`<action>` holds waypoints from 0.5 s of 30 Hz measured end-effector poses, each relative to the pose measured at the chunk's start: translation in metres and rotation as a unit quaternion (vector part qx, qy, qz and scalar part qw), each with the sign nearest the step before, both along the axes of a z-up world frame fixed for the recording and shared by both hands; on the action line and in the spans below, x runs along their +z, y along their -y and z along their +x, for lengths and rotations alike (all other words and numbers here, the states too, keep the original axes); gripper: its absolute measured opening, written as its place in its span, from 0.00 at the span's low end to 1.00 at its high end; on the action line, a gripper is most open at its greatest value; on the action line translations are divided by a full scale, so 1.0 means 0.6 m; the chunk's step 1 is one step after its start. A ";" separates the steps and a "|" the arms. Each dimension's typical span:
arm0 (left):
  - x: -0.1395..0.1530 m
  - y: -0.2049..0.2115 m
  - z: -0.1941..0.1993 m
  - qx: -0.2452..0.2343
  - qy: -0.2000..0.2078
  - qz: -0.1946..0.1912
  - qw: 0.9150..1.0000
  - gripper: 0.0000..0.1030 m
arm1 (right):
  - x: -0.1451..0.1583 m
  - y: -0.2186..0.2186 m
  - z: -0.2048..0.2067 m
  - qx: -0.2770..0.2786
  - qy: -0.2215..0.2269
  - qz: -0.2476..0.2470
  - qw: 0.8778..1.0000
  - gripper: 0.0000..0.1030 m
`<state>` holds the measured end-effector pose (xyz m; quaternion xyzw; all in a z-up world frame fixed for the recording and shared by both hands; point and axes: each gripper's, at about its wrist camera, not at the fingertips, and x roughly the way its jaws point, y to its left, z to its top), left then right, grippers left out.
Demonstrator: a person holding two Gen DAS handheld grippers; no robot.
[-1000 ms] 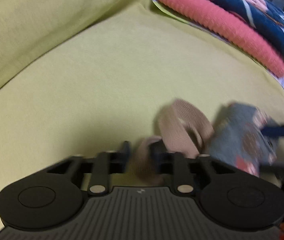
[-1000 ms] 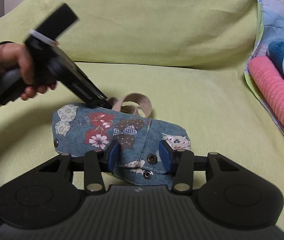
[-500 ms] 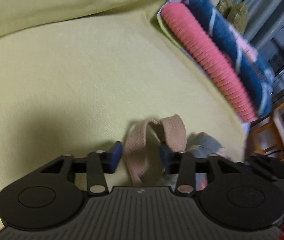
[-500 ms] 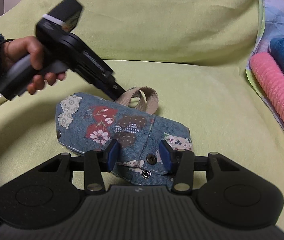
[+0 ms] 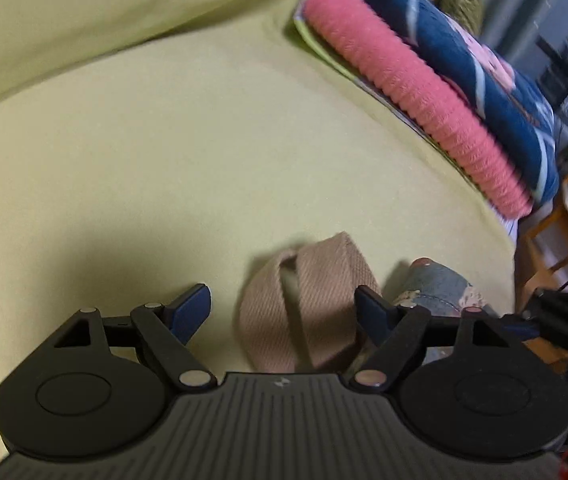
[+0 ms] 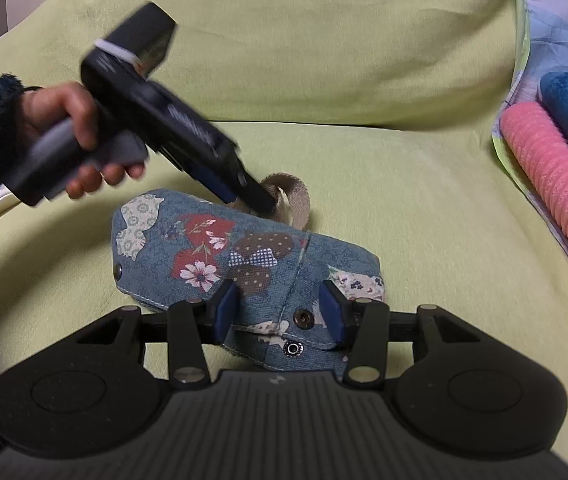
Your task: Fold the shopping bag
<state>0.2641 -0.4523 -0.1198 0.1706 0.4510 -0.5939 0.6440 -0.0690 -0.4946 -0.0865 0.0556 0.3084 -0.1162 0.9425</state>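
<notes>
L gripper [image 5: 284, 312] jaws wide apart, beige handle loop [image 5: 307, 308] between them. R gripper [image 6: 280, 312] also spread, straddling folded bag [image 6: 244, 264] w/o clamping.

Blue floral patchwork bag [image 6: 244, 256], beige handles [image 5: 307, 304], yellow-green sofa [image 6: 403, 200].

Home living room: green-covered sofa [image 6: 323, 60], rolled blankets [image 5: 423, 92], wooden shelf [image 5: 555, 240].
</notes>
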 end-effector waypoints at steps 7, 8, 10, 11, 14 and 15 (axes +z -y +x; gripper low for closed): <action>-0.011 -0.007 0.015 -0.042 -0.174 -0.049 0.983 0.24 | 0.001 0.003 -0.004 0.001 -0.001 0.003 1.000 0.42; -0.006 -0.015 0.015 -0.054 -0.181 -0.061 0.980 0.20 | 0.001 0.004 -0.005 0.001 -0.001 0.005 1.000 0.42; 0.009 -0.030 0.008 -0.098 -0.166 -0.089 0.977 0.20 | 0.001 0.009 -0.003 0.000 -0.002 0.010 1.000 0.42; 0.017 -0.039 0.001 -0.119 -0.146 -0.098 0.977 0.21 | 0.001 0.011 -0.002 -0.001 -0.003 0.012 1.000 0.42; 0.042 -0.046 -0.027 -0.176 -0.094 -0.112 0.974 0.41 | 0.000 0.016 -0.002 -0.002 -0.007 0.018 1.000 0.42; 0.051 -0.047 -0.041 -0.196 -0.065 -0.112 0.972 0.42 | -0.001 0.017 -0.001 -0.002 -0.008 0.019 1.000 0.42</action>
